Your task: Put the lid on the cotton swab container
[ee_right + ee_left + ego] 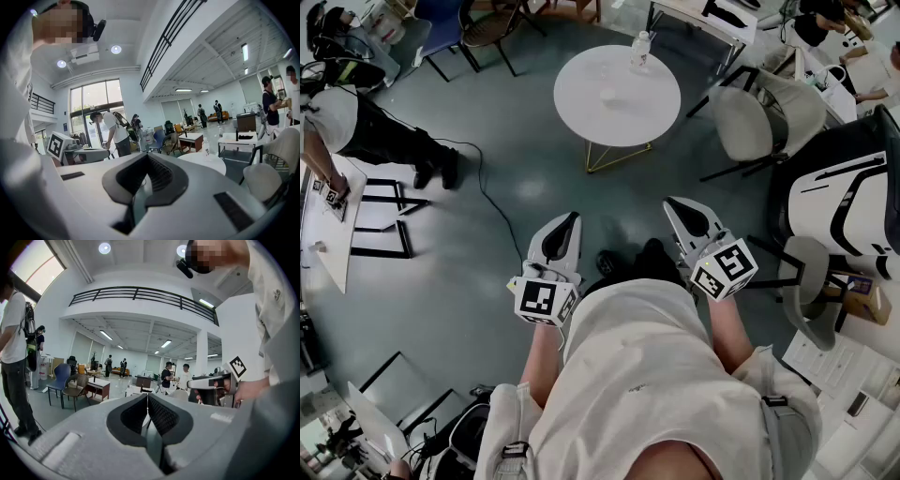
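Note:
The round white table (581, 103) stands a few steps ahead on the grey floor. On it sit a water bottle (640, 49) and a small pale object (607, 93) too small to identify; I cannot make out a lid. My left gripper (573, 219) and right gripper (673, 203) are held close to the body, pointing toward the table, far short of it. Both are shut with nothing between the jaws. In the right gripper view the table (208, 163) and bottle (206, 147) show beyond the shut jaws (147, 158). The left gripper view looks over its shut jaws (147, 398) across the hall.
A beige chair (764, 117) stands right of the table, and a white and black chair (839, 202) is further right. A person (356, 127) bends over a white desk (333, 225) at the left. A black cable (492, 202) runs over the floor.

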The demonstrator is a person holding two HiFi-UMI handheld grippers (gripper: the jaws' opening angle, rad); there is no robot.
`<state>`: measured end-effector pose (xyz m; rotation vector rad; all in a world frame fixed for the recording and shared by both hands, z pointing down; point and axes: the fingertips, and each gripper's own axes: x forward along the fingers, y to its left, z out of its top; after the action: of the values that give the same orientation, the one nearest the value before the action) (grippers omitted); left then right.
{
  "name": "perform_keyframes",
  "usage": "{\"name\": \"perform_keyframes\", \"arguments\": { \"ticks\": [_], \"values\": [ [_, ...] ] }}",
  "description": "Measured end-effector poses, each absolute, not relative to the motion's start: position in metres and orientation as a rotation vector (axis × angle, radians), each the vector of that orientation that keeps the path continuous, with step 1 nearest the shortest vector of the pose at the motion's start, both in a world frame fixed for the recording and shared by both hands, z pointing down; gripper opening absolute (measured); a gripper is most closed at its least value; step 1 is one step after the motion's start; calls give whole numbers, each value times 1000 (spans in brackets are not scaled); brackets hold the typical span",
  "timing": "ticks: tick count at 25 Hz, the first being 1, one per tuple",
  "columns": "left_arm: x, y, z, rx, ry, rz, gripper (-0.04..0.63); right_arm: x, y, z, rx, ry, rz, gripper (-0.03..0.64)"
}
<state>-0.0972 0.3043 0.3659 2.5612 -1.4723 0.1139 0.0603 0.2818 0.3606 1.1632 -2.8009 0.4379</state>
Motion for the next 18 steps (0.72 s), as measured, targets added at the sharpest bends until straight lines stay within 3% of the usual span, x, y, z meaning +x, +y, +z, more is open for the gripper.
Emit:
{"name": "perform_keyframes", "arguments": {
  "ticks": [18],
  "values": [
    [-109,302,367,2567,-1456,111,12,54,282,361,1190,-2799,469,5]
  ]
}}
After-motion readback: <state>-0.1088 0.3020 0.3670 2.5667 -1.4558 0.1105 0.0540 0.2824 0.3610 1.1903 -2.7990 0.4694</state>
